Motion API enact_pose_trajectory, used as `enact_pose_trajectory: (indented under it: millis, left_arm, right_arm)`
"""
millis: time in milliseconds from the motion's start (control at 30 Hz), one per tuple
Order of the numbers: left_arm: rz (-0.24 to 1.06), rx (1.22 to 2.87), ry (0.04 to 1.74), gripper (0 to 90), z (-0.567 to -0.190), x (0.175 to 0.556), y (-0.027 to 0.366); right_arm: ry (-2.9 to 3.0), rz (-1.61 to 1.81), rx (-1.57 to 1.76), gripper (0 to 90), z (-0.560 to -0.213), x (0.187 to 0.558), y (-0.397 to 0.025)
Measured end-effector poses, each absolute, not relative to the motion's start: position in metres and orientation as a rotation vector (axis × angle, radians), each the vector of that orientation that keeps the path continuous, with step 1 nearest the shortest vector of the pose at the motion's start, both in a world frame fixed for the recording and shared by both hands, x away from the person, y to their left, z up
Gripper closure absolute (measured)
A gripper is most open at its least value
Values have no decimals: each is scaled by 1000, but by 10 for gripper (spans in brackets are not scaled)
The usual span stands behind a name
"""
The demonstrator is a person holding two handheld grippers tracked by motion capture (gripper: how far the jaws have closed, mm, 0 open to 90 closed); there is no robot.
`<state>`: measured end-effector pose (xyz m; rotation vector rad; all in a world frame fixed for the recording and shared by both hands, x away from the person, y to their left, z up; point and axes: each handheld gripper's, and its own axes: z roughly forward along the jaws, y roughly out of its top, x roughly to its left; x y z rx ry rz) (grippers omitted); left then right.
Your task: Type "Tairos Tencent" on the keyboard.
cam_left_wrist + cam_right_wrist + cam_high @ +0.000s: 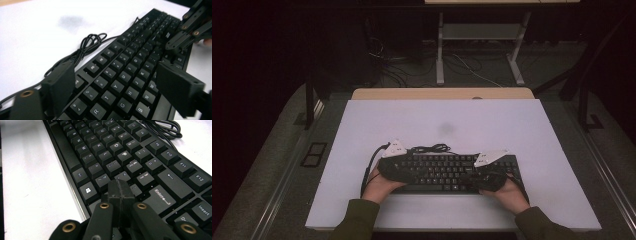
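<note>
Your closed right tongs (119,192) could jab 2 keys on the keyboard (117,157); your open left tongs (117,90) may snag its cable (86,48)

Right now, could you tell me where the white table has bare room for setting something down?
The white table is bare across its far half beyond the keyboard, and along its left and right edges. The near middle is crowded: keyboard, coiled cable, left gripper and right gripper.

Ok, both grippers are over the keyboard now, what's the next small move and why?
Probably lower the right gripper a touch: its jaws are shut, tip poised over the keys beside Enter on the keyboard. The left gripper hangs open over the letter rows.
</note>
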<state>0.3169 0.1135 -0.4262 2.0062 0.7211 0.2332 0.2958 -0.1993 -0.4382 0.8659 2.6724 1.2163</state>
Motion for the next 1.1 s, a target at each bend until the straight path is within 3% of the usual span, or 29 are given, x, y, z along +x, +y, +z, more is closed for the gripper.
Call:
enact_pose_trajectory:
  millis: [67, 433, 633, 1100]
  left_arm:
    - [253, 2020, 733, 228, -427, 316, 112]
    - [218, 2042, 761, 707, -428, 318, 116]
    - [205, 2074, 776, 859, -431, 319, 115]
    - [182, 2099, 793, 885, -435, 321, 114]
  right_arm:
    - [2672, 1212, 865, 893, -438, 295, -199]
    - [2672, 1215, 866, 893, -438, 296, -199]
    - [2671, 1216, 868, 894, -438, 296, -199]
    - [2673, 1217, 867, 894, -438, 296, -199]
